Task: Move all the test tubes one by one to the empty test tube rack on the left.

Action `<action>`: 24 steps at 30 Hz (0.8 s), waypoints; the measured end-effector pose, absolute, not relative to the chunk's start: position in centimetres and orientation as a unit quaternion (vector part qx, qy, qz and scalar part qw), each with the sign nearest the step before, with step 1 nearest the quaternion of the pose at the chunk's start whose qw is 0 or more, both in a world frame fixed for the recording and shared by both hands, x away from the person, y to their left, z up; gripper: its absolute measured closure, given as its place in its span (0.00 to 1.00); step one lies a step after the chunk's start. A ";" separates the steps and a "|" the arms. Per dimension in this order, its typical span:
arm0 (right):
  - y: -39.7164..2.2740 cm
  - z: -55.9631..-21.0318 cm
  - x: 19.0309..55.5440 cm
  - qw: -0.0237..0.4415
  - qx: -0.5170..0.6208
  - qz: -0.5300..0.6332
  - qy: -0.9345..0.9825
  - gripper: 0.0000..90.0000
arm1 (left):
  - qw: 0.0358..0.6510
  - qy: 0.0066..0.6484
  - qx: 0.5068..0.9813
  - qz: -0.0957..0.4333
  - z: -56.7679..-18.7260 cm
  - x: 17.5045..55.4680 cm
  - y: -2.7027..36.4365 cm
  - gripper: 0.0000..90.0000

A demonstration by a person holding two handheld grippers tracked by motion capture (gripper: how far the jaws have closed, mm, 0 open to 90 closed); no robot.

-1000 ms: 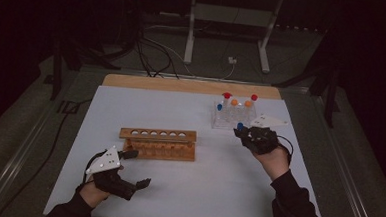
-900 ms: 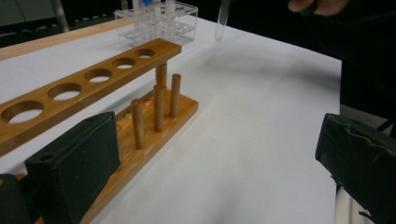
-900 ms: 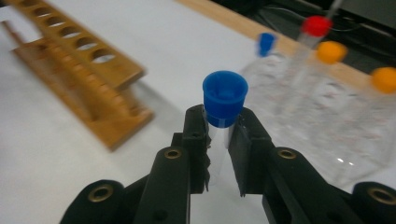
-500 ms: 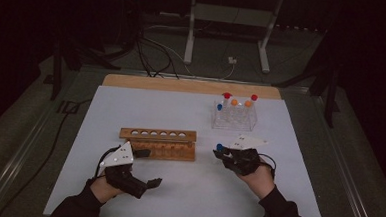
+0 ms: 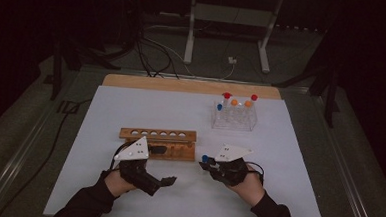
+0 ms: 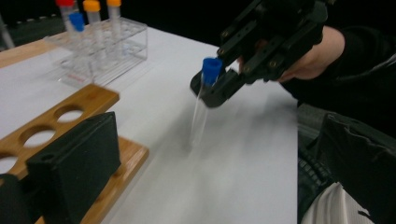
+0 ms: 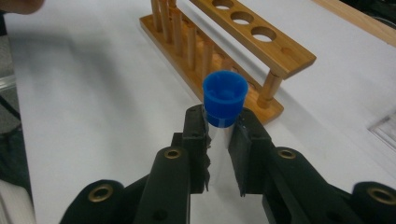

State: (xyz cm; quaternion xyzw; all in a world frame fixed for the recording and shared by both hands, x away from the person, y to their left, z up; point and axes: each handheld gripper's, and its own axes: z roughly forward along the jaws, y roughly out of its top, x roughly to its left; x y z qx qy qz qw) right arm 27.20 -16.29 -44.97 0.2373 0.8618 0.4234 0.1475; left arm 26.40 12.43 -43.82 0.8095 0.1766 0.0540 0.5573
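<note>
Tube with a blue cap sits clamped between the jaws of the right gripper, hanging upright above the white mat, just off the right end of the wooden rack. Left gripper hovers in front of that rack's left half, jaws spread wide around nothing. Behind the rack and to its right stands a clear plastic rack bearing red-, orange- and blue-capped tubes.
</note>
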 end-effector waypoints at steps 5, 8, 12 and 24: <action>-16.2 -44.9 27.0 0.147 0.231 0.426 0.862 0.85 | 0.565 0.170 0.805 0.051 -43.3 26.9 11.5 0.06; -16.2 -44.9 27.0 0.145 0.230 0.427 0.863 0.85 | 0.568 0.164 0.805 0.050 -43.2 27.1 10.9 0.10; -16.1 -44.8 26.9 0.146 0.225 0.426 0.864 0.85 | 0.565 0.156 0.809 0.048 -43.1 27.4 9.8 0.18; -16.0 -44.8 26.7 0.140 0.223 0.428 0.864 0.85 | 0.555 0.138 0.818 0.055 -42.9 28.2 7.0 0.45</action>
